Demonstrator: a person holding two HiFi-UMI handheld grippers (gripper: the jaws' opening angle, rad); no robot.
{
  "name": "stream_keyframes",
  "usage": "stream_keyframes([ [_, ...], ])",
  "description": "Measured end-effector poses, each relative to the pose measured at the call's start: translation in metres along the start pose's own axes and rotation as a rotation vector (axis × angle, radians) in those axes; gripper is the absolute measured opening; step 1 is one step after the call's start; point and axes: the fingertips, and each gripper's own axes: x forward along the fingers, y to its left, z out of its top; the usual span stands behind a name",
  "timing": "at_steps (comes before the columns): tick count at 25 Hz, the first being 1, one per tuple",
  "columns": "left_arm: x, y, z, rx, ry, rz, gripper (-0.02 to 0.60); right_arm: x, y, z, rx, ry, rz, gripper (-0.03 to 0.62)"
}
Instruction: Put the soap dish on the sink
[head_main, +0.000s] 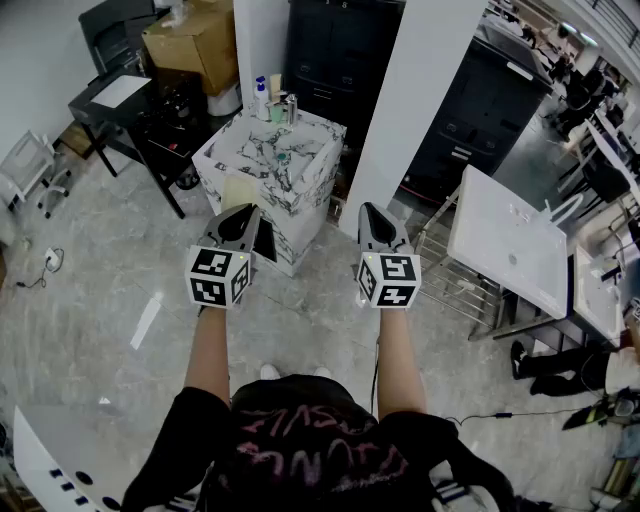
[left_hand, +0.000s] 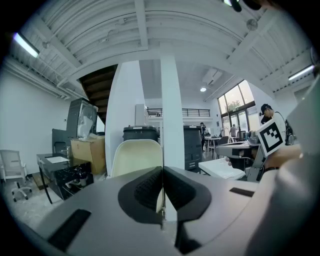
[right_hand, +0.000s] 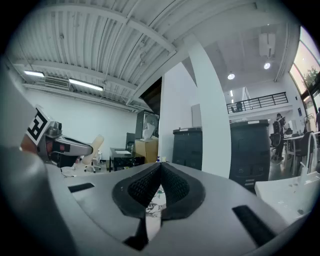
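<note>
My left gripper is shut on a cream soap dish, which sticks out past its tips towards the sink. In the left gripper view the soap dish stands upright, clamped by its edge between the closed jaws. The sink is a marble-patterned block with a basin in its top, just ahead of both grippers. My right gripper is level with the left one, shut with nothing in it. From the right gripper view, the left gripper and its soap dish show at the left.
Bottles stand at the sink's far edge. A white pillar rises right of it. A black desk and a cardboard box lie to the left. At the right are a white table and a metal rack.
</note>
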Motion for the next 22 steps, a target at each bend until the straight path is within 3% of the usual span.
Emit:
stream_keyframes([
  [15, -0.008, 0.007, -0.008, 0.000, 0.008, -0.013, 0.020, 0.001, 0.016, -0.005, -0.005, 0.019, 0.017, 0.006],
  [22, -0.016, 0.026, -0.014, 0.006, 0.004, -0.053, 0.020, 0.012, 0.046, -0.005, -0.022, 0.021, 0.000, 0.006],
])
